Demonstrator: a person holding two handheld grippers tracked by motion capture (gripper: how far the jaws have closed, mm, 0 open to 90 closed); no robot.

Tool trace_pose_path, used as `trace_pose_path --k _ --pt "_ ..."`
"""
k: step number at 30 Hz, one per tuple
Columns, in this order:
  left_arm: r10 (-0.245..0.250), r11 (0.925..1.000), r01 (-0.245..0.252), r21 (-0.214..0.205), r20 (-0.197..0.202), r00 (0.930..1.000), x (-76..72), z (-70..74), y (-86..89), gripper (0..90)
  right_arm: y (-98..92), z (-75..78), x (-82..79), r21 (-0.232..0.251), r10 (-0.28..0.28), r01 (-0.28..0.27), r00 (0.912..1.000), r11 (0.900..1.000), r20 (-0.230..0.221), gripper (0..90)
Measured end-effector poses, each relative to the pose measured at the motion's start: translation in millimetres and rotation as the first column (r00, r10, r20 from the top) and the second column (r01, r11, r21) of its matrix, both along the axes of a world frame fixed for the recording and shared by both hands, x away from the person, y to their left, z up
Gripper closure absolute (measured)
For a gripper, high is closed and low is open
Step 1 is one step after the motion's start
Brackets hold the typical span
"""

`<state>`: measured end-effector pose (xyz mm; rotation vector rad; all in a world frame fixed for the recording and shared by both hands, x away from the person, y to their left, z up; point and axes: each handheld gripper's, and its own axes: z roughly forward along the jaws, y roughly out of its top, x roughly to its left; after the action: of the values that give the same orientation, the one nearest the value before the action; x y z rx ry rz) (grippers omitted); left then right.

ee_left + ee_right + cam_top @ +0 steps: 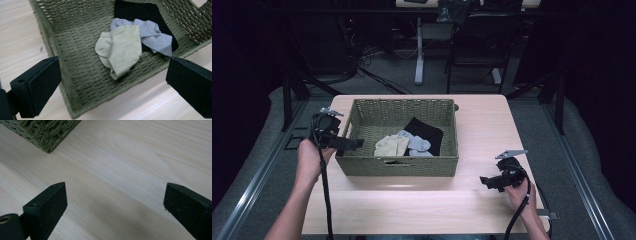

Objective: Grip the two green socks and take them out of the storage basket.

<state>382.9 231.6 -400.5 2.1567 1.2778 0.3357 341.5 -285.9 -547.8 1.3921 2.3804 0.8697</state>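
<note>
Your left gripper [113, 82] hangs over the near left corner of the woven basket [75, 85] with its jaws spread wide and nothing between them. The cream sock [121, 48] lies in the middle of the left gripper view, on the basket floor, its upper right edge overlapping a grey sock [155, 37], which in turn rests on a black garment [135, 10] toward the top of the frame. Judging by this, the cream sock is the piece to take: come down on its free lower edge, away from the grey one, so you pinch a single layer of cloth and not the weave. Your right gripper [115, 205] is likewise spread, empty, over bare tabletop [130, 157] at lower right of the high view; leave it parked.
</note>
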Motion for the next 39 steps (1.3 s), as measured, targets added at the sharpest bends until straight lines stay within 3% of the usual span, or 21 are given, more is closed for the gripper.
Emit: trace_pose_path --k 10,21,34,39 --pt "-0.05 0.9978 0.051 0.041 -0.042 0.9979 28.7 -9.6 -24.4 0.1 0.7 -0.8 0.4 -0.006 0.003 -0.003 1.0 1.0 0.003 4.4" --pt "-0.092 0.9946 0.094 0.044 -0.047 0.9946 64.4 -39.6 -56.7 0.2 0.0 -0.8 0.5 -0.003 0.002 -0.002 1.0 1.0 0.001 4.5" --pt "-0.106 0.9916 0.111 0.067 -0.075 0.9916 90.3 -56.9 -80.4 0.9 -0.2 -1.0 0.7 0.004 0.0 0.0 1.0 1.0 0.002 4.6" --pt "-0.09 0.9934 0.095 0.064 -0.079 0.9928 100.9 -63.9 -85.1 2.7 -0.5 -0.6 0.6 0.008 0.0 0.0 1.0 1.0 0.002 4.7"
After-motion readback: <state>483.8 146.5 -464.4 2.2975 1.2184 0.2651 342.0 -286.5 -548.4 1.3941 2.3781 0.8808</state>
